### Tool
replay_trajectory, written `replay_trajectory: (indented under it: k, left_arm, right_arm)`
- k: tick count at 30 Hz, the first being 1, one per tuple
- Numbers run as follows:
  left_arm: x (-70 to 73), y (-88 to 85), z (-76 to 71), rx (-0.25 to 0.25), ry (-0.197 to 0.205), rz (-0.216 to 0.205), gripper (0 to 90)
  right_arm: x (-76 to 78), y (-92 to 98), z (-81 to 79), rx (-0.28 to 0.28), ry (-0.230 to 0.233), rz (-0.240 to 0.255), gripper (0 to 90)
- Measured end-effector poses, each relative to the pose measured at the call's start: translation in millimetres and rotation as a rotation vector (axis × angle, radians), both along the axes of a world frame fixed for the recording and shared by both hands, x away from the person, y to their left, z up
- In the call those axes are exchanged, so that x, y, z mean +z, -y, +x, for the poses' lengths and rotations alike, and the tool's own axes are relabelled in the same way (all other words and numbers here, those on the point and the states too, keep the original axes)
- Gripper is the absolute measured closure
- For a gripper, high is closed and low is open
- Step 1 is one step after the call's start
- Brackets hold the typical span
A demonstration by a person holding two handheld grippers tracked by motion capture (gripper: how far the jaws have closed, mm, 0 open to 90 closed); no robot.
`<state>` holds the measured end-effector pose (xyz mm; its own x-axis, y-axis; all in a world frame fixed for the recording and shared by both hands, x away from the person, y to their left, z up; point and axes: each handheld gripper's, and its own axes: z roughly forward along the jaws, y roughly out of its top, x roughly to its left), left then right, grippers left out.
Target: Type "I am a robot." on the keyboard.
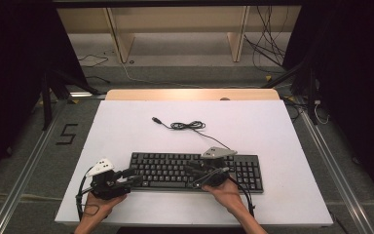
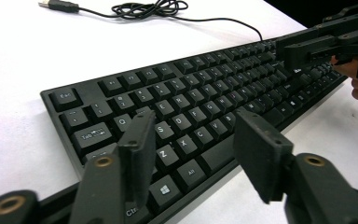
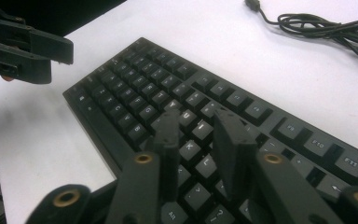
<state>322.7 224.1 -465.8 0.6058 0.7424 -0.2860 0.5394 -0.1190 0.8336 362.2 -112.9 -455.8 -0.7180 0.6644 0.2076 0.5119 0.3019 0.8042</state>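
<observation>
Centred on the matte white board [image 1: 272, 131], high view: flat black rectangular keyboard [image 1: 170, 168], its thin coiled cable [image 1: 187, 126] behind; left gripper [image 1: 134, 176] at its left end, right gripper [image 1: 197, 171] over its middle. Left gripper view: blocky black jaws part-open above the lower-left keys, holding nothing. Right gripper view: jaws narrowly apart over mid-row keycaps, gripping nothing.

Bright overhead light whitens the table [image 1: 272, 126]; the surroundings stay dark. Shadows are soft. Both gripper views blur near their bottom edges.
</observation>
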Motion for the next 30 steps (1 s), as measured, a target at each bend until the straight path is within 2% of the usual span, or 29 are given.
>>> replay_trajectory:
  k: [12,21,30]
  left_arm:
    - [-2.6,-3.3,1.8,0.033,-0.024,0.048,71.4]
    - [-4.9,-2.6,3.2,0.033,-0.041,0.091,86.5]
    - [-5.6,-1.7,3.9,0.027,-0.049,0.105,88.9]
  right_arm:
    - [-5.4,-10.8,7.0,-0.002,-0.025,-0.032,84.5]
    - [-8.5,-16.2,12.2,-0.008,-0.031,-0.051,89.5]
    - [-9.8,-21.5,15.5,-0.006,-0.039,-0.060,90.0]
